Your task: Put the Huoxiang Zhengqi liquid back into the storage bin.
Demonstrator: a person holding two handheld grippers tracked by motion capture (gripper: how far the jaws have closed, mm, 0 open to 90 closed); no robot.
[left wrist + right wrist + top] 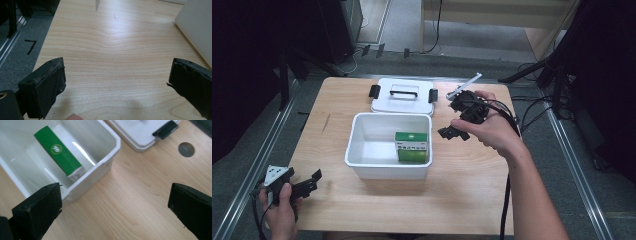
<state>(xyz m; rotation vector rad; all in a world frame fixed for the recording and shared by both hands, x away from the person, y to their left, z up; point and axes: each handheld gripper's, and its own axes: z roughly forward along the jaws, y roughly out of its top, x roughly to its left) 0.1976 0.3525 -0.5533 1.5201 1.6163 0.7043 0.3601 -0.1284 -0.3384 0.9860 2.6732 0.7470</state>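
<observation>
The green box point(412, 146) lies in the white bin point(362, 162), long axis along its right wall. The right tongs point(455, 118), wide and empty, hover just right of the bin, the lid point(384, 101) behind it. The left tongs point(309, 183), also wide, rest well apart at the tabletop's point(472, 190) near-left corner.

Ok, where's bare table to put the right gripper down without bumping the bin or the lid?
Bare wood runs along the near edge of the table, in front of the white bin, and down the left side between the bin and the left gripper. It's crowded at the back, where the lid lies just behind the bin and the right gripper hangs beside both.
</observation>
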